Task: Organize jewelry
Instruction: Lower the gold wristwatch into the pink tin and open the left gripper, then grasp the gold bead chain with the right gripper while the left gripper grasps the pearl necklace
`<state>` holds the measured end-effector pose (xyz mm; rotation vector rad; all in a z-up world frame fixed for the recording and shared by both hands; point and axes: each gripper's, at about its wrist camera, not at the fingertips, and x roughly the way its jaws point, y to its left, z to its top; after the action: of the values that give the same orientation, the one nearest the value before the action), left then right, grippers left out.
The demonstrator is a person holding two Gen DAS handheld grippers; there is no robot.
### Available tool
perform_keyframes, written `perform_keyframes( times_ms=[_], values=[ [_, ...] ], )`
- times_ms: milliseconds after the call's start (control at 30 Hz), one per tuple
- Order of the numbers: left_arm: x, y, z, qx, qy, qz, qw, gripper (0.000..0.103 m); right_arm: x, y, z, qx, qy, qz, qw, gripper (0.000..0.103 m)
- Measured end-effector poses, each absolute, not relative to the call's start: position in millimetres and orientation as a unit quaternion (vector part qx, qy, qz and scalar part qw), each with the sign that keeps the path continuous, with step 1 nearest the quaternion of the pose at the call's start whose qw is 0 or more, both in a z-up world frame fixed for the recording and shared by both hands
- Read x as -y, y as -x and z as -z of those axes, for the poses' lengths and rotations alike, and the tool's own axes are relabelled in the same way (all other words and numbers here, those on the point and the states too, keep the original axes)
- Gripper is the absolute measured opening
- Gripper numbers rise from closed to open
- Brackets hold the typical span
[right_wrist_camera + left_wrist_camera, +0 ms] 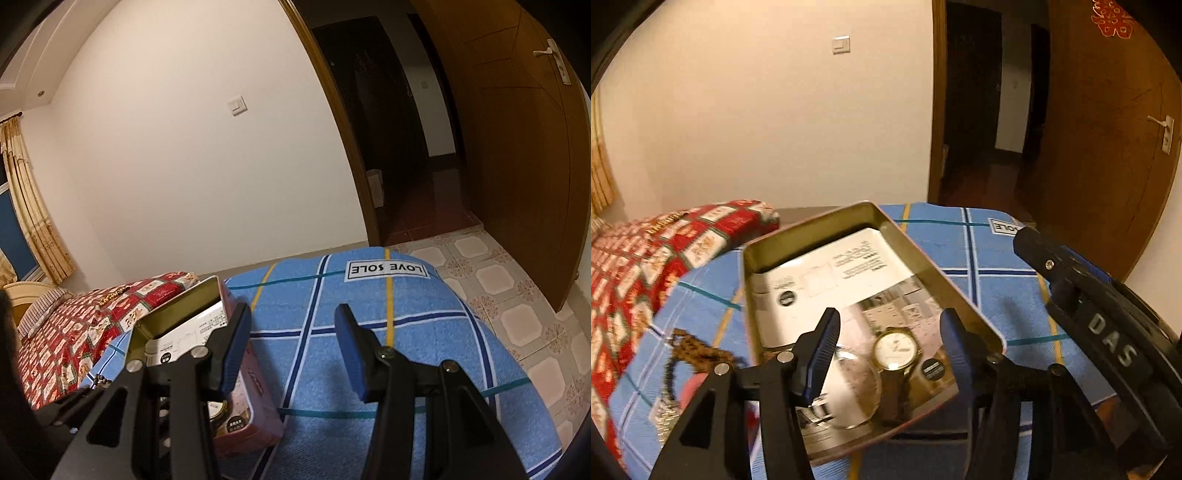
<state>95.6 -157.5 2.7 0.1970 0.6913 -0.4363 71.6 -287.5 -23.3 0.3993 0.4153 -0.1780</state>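
A: Where is room left for moving?

B: Bare blue checked cloth (369, 332) is seen to the right of the tin (768, 251), out to the cloth's rounded edge, beyond which tiled floor (517, 295) is shown. On the left the tin is flanked by a red patterned blanket (646, 258), and a dark beaded string (690, 350) is laid on the cloth just beside the tin's left wall.

A: And the tongs?

B: The left gripper (886, 354) is held open above the tin's near end, nothing gripped. The right gripper (291, 350) is also held open and empty, over bare cloth, its left finger just beside the tin's pink outer wall.

A: The jewelry?

B: A gold-rimmed, white-faced watch (897, 349) is seen lying inside the tin on printed paper (849, 266), between the left fingers in that view.
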Motion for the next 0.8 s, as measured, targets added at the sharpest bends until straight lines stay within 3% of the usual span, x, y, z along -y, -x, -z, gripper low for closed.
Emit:
perform_keyframes(
  times_ms=[433, 800],
  values=[
    [30, -57, 9, -0.353, -0.050, 0.106, 0.928, 0.057, 256, -66, 25, -0.210, -0.143, 0.071, 0.964, 0.057],
    [-67, -64, 49, -0.428, -0.008, 0.021, 0.904, 0.057, 168, -44, 27, -0.241, -0.113, -0.064, 0.962, 0.057]
  ],
)
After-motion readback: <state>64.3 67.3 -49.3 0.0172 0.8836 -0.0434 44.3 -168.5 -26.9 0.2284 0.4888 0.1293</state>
